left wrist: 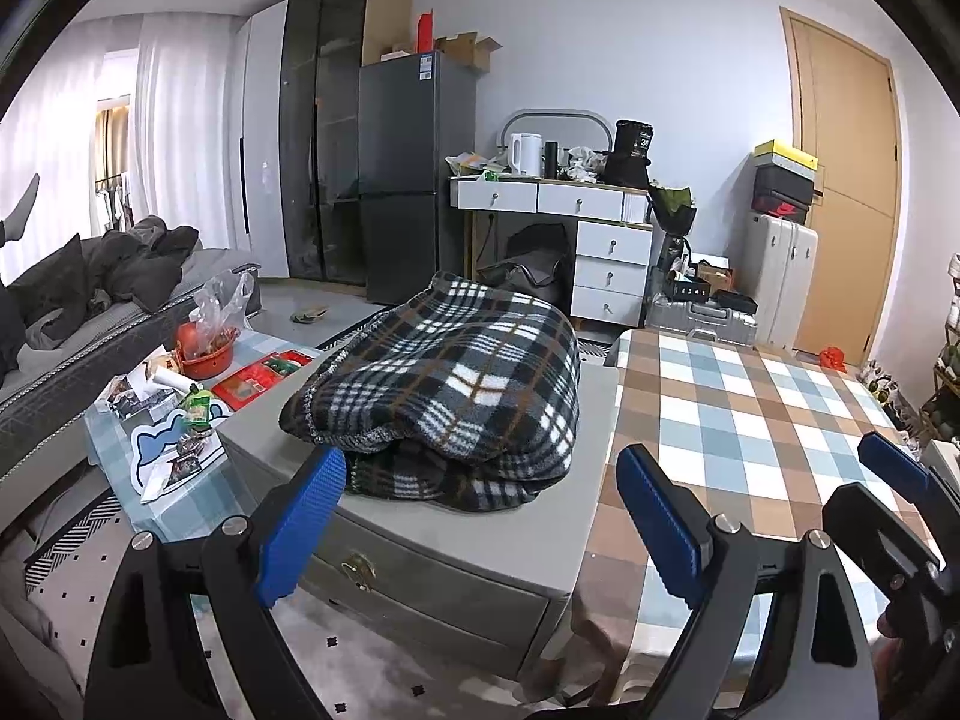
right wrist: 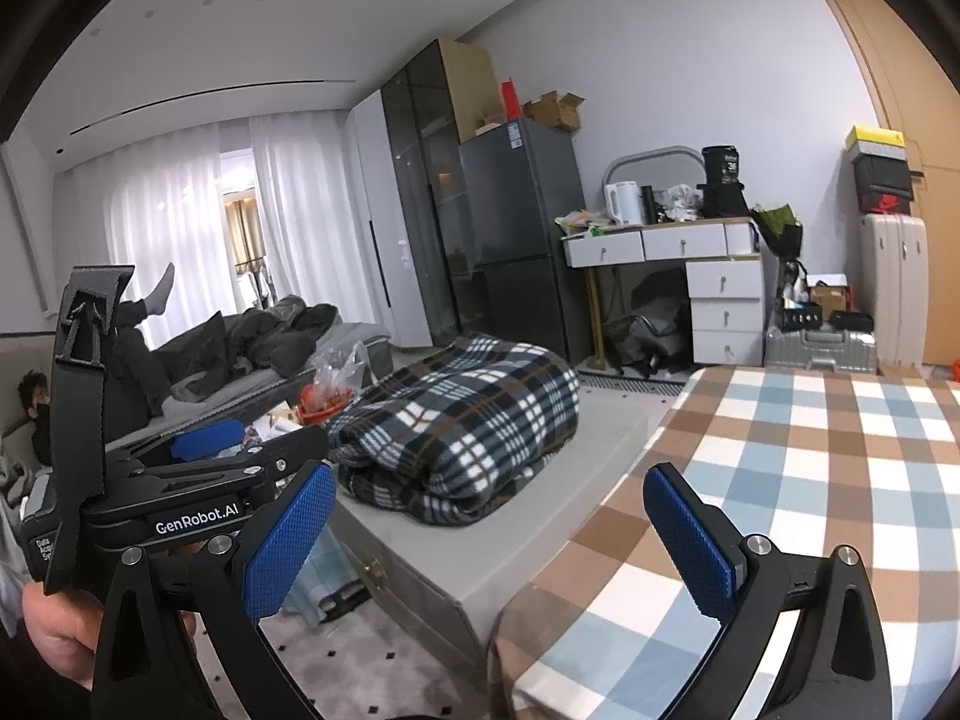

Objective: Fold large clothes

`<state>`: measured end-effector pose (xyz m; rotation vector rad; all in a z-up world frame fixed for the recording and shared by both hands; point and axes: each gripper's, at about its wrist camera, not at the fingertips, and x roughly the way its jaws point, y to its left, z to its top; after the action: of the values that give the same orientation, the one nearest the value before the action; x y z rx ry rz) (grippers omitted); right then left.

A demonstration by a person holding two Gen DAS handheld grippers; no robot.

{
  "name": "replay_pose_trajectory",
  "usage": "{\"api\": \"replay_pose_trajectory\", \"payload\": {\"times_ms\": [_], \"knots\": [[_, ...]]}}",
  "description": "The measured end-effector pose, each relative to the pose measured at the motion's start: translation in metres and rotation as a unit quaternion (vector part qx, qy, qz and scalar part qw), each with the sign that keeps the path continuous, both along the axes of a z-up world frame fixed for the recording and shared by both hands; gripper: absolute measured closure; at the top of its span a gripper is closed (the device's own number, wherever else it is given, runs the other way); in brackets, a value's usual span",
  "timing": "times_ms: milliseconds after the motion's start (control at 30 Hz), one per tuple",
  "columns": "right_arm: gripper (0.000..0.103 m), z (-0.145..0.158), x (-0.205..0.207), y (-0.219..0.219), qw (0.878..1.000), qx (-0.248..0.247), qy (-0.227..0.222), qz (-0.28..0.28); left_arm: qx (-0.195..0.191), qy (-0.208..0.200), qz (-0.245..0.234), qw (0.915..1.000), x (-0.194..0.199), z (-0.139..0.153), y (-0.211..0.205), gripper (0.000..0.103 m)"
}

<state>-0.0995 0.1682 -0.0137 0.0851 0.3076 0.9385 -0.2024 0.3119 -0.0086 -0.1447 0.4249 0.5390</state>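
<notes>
A dark plaid fleece garment [left wrist: 444,384] lies folded in a thick bundle on a grey drawer chest [left wrist: 456,564]. My left gripper [left wrist: 483,516] hovers just in front of the bundle, open, with nothing between its blue pads. To the right, my right gripper [right wrist: 489,540] is open too, over the gap between the chest and a table with a checked cloth [right wrist: 810,480]. From the right wrist view the plaid garment [right wrist: 462,420] sits ahead and slightly left. One blue pad [left wrist: 894,465] of the right gripper shows at the left wrist view's right edge.
A low table at left holds a red bowl [left wrist: 207,357] under a plastic bag, plus snack packets. A person lies on the sofa [right wrist: 138,348] with a leg raised. At the back stand a fridge [left wrist: 414,180], a white desk [left wrist: 576,204] and suitcases [left wrist: 780,276].
</notes>
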Motion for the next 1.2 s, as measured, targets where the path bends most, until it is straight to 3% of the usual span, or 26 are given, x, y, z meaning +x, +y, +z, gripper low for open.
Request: {"api": "replay_pose_trajectory", "payload": {"times_ms": [1200], "knots": [[0.000,-0.003,-0.007,0.003,1.000,0.006,0.007,0.004,0.009,0.002,0.008,0.9999,-0.010,-0.001,-0.009,0.014]]}}
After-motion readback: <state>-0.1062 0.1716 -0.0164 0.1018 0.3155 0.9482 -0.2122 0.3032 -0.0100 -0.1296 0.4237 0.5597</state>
